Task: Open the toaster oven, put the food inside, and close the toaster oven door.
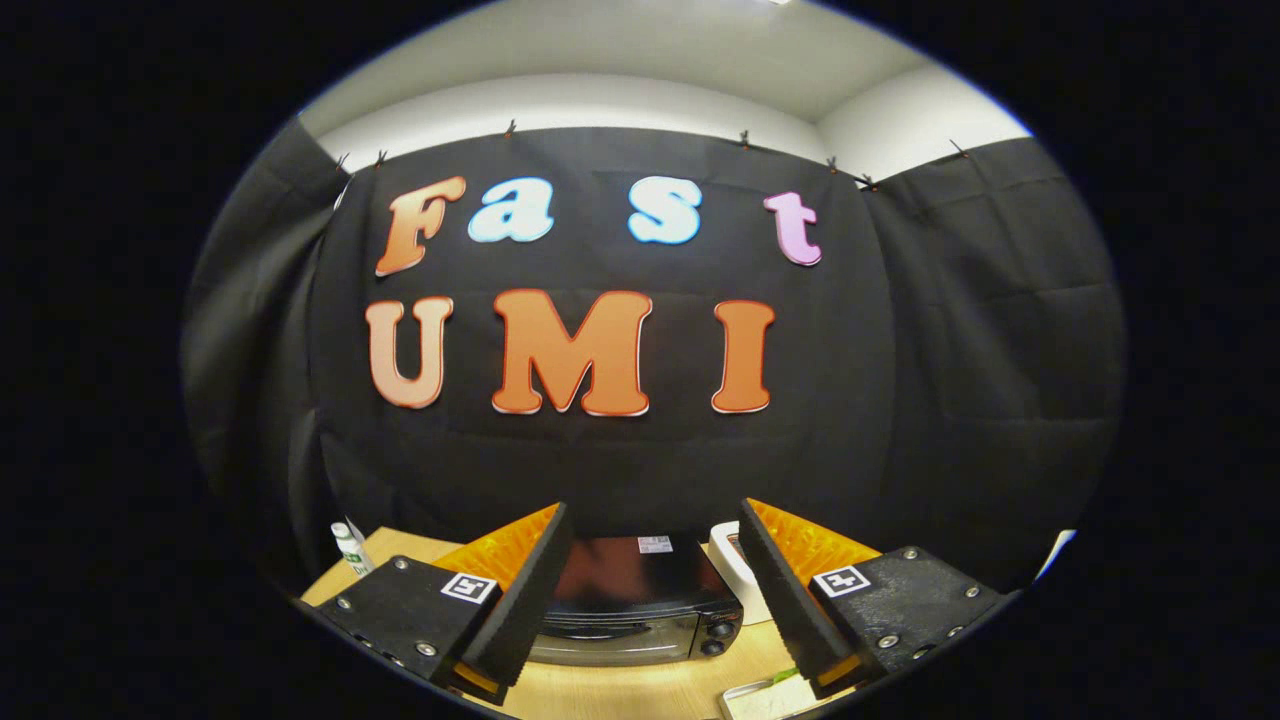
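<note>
The jaws are gaping wide, holding nothing, framing the closed toaster oven sitting far across the counter, probably lining up for its door; food is lying near, right.

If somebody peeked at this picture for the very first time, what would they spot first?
Probably the gripper, its two fingers spread wide open with nothing between them. Just beyond them a black toaster oven sits on the wooden table, door shut. A small white bottle stands off to the left.
</note>
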Available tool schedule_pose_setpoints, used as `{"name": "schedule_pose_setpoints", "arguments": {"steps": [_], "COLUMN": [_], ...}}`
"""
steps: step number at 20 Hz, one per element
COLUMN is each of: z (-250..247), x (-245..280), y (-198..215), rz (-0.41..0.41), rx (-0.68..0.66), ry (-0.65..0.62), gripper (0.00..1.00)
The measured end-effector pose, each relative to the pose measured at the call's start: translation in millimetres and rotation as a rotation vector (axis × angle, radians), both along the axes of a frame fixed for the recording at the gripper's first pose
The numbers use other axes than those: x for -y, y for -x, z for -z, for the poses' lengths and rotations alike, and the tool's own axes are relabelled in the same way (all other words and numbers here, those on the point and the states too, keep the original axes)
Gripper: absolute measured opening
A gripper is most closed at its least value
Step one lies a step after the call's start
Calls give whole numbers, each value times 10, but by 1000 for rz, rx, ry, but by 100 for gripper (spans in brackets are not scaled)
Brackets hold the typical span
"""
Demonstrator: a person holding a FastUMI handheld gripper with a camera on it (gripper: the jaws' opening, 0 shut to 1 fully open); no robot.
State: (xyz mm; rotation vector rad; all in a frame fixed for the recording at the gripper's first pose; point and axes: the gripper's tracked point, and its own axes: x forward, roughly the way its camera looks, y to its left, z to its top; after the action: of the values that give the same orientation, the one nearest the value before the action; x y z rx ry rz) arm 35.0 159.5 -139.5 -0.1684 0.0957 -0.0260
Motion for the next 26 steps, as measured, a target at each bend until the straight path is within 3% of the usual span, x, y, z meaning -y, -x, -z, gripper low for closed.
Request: {"name": "schedule_pose_setpoints", "arguments": {"steps": [4,8,13,16,26], "z": [621,1368,1929,1990,2052], "x": [-340,-390,-408,-389,-320], "y": [-263,-459,-496,-415,207], "rz": [-69,-68,-61,-68,-77], "rx": [-123,-278,-396,-391,-469], "ry": [-33,-61,-106,-43,-43], "gripper": [99,100,100,100,100]}}
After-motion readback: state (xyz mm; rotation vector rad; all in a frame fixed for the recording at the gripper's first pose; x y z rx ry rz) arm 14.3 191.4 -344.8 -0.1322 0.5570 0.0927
